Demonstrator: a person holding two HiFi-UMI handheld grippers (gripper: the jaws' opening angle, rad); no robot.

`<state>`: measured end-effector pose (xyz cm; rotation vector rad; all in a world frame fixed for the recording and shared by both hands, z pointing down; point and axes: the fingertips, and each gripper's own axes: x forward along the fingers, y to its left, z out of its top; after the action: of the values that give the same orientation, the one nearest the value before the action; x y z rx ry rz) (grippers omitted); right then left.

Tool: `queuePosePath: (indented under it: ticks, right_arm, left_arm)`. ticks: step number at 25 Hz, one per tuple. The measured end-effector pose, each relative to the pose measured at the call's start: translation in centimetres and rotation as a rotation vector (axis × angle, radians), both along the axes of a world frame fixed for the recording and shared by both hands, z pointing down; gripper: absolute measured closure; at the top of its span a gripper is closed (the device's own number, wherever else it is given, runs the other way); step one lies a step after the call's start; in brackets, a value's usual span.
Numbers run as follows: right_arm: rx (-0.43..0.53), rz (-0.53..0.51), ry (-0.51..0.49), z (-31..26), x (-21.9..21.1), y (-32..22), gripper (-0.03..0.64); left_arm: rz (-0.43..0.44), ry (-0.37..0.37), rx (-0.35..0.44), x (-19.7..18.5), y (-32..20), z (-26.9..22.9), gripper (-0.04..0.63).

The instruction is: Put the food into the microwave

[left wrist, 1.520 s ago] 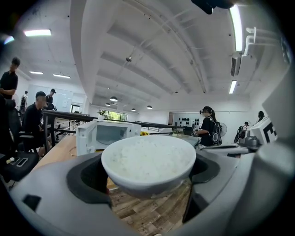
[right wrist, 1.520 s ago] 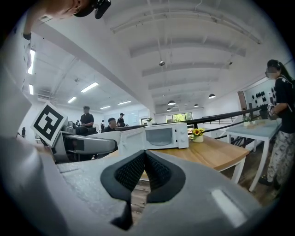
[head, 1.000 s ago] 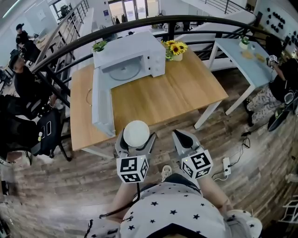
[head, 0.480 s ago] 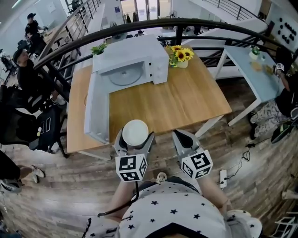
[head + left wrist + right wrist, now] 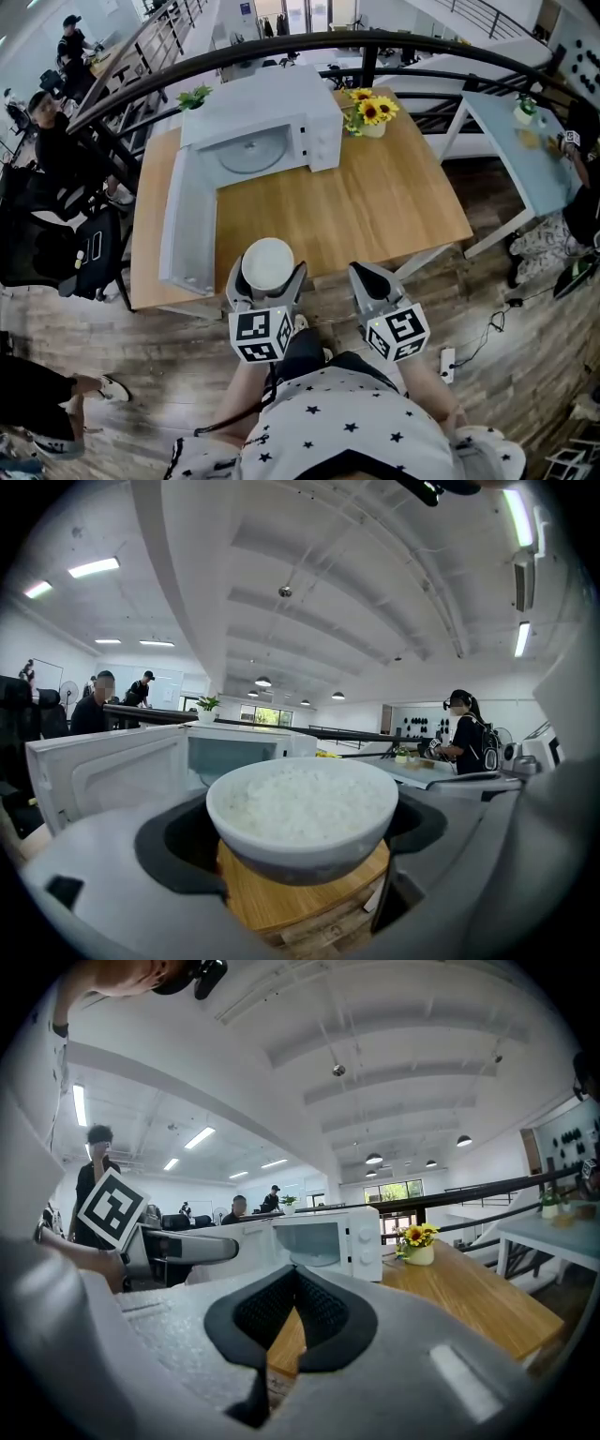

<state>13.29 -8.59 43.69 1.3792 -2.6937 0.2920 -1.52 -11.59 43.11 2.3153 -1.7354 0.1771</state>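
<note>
A white bowl of rice (image 5: 268,263) (image 5: 302,810) sits between the jaws of my left gripper (image 5: 266,277) (image 5: 302,855), which is shut on it, just above the near edge of the wooden table (image 5: 375,202). The white microwave (image 5: 265,117) (image 5: 323,1237) stands at the table's far side with its door (image 5: 187,220) (image 5: 103,775) swung wide open toward me on the left, the glass turntable (image 5: 250,156) showing inside. My right gripper (image 5: 369,279) (image 5: 295,1312) hangs beside the left one, shut and holding nothing.
A vase of sunflowers (image 5: 372,112) (image 5: 417,1241) stands right of the microwave. A black curved railing (image 5: 309,42) runs behind the table, a light blue table (image 5: 520,131) is at the right. People sit at the far left (image 5: 56,141), and one stands at the right (image 5: 466,733).
I have stepped closer to the table: both grippers and the bowl now reach its near edge, and the microwave with its open door looks larger and nearer.
</note>
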Motion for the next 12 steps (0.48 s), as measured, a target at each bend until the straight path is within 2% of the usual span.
queuePosePath:
  ticks: [12]
  right_arm:
    - [0.003, -0.003, 0.007, 0.6, -0.5, -7.2, 0.611]
  left_arm:
    - [-0.024, -0.007, -0.004, -1.0, -7.3, 1.6, 0.103]
